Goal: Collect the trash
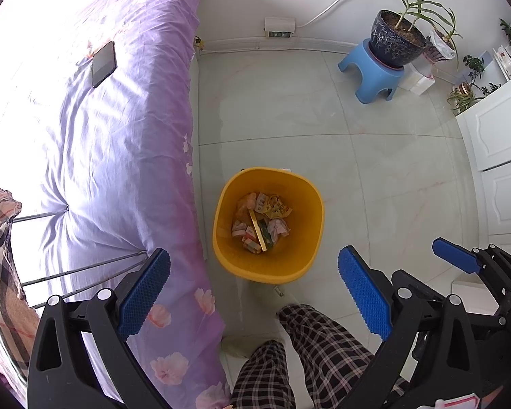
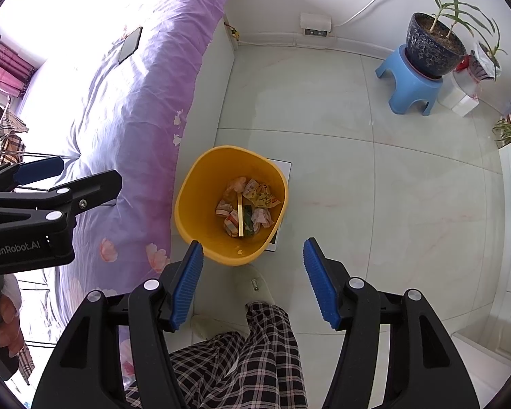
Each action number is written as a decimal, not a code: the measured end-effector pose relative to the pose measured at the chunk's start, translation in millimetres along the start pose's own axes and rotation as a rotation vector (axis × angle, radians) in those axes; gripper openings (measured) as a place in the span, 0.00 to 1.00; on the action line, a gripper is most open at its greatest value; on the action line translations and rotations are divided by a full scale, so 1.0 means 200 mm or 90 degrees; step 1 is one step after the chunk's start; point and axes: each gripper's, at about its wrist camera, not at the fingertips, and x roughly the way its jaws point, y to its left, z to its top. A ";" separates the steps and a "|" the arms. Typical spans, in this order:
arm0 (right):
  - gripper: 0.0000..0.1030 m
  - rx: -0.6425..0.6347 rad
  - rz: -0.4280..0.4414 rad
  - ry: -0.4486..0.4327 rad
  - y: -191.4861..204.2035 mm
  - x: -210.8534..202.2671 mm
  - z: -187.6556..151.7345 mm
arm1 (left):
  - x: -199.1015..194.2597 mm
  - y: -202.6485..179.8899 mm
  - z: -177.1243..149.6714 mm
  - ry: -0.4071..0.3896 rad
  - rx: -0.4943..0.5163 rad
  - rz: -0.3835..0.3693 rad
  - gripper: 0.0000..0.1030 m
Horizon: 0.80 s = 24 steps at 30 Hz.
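A yellow bin (image 1: 226, 201) stands on the tiled floor beside the bed, holding crumpled wrappers and a yellow strip (image 1: 262, 221). My left gripper (image 1: 255, 255) hangs above the bin's near rim, pointing down, open and empty. In the right wrist view the same bin (image 2: 194, 204) and its trash (image 2: 247, 209) lie just ahead of my right gripper (image 2: 252, 247), which is also open with nothing between its blue pads (image 2: 187, 279). The left gripper's body (image 2: 51, 204) shows at the left of that view, over the quilt.
A bed with a purple flowered quilt (image 1: 126, 129) and a phone (image 1: 103, 63) fills the left. A blue stool (image 1: 374, 75) carries a potted plant (image 1: 397, 39). White cabinet doors (image 1: 500, 156) stand at the right. Plaid-trousered legs (image 1: 306, 347) are below the grippers.
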 end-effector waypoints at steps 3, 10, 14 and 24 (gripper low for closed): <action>0.61 0.000 0.000 -0.001 0.00 0.00 0.00 | -0.01 0.00 -0.01 0.001 0.001 0.001 0.95; 0.61 0.000 0.000 -0.001 -0.01 0.00 0.00 | -0.01 0.00 0.00 0.004 0.001 0.001 0.95; 0.61 -0.002 0.000 -0.001 -0.01 0.00 0.00 | -0.01 0.00 -0.01 0.005 0.000 0.001 0.95; 0.61 0.000 0.000 -0.001 0.00 0.00 0.00 | -0.01 0.00 0.00 0.007 0.000 0.001 0.95</action>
